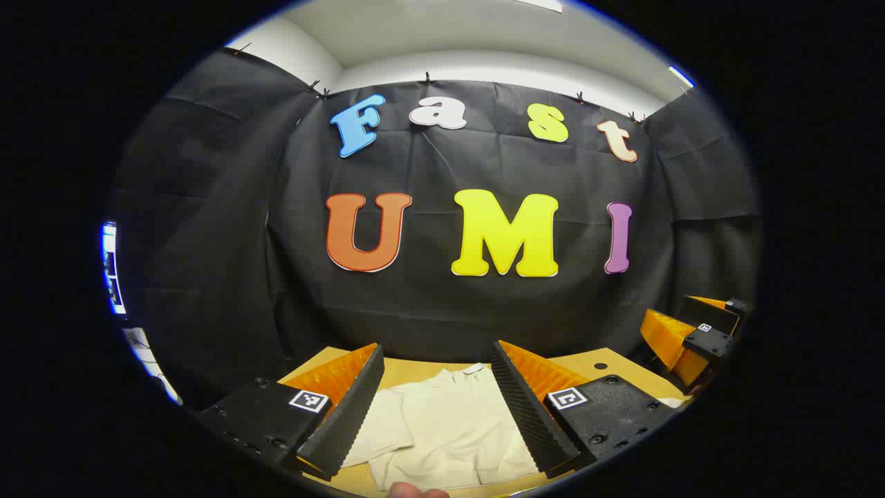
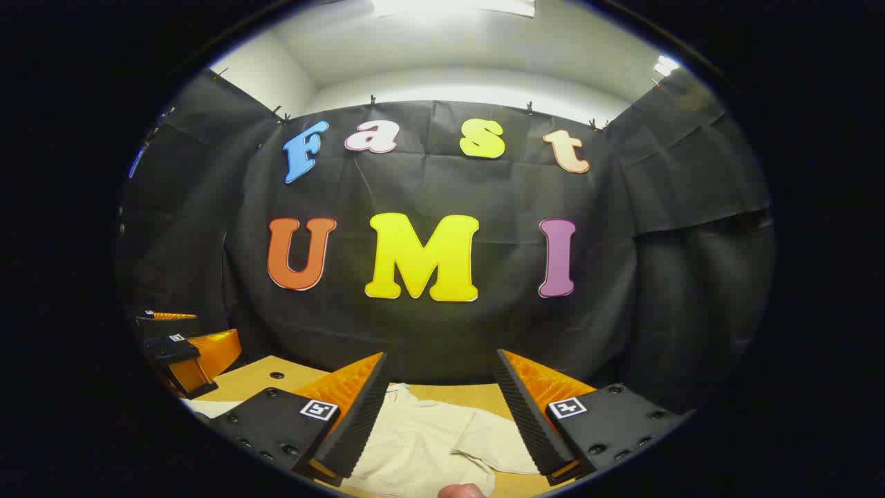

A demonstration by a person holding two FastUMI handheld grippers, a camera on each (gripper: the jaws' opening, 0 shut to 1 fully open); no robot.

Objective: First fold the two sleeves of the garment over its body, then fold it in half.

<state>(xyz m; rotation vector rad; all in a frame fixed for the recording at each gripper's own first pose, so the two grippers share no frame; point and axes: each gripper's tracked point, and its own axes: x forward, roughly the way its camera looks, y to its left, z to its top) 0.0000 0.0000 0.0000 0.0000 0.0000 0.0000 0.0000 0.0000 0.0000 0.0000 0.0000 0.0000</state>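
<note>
A: Starting with the left gripper [image 1: 439,408] in its own view, how are the jaws standing?

B: They are standing wide apart, gripping nothing. Both fingers [image 1: 346,415] are hanging above the table, and the garment [image 1: 442,432] is showing in the gap between them.

A: And the right gripper [image 2: 439,415]?

B: The same in its own view: jaws spread apart, nothing pressed between them, hovering over the cloth.

A: Where is the garment lying?

B: It is a cream-coloured piece lying flat on the wooden table [image 1: 615,363], toward the near edge. In the left gripper view its collar end is pointing to the far side, toward the black wall, and one short sleeve [image 1: 377,425] is lying out to the left, partly behind the left finger. In the right gripper view the garment [image 2: 415,443] is lying below the gap, and the other sleeve [image 2: 494,443] is lying out to the right, its end running under the right finger.

A: Are the two grippers seeing each other?

B: Yes. At the right edge of the left gripper view the right gripper [image 1: 698,339] is hanging above the table's right part. At the left edge of the right gripper view the left gripper [image 2: 183,353] is hanging above the table's left part. They are well apart.

A: Anything else showing?

B: A fingertip [image 1: 415,491] is peeking in at the bottom edge of the left gripper view, and another [image 2: 462,491] at the bottom of the right gripper view. There is a small round hole [image 1: 600,365] in the tabletop on the far right.
</note>
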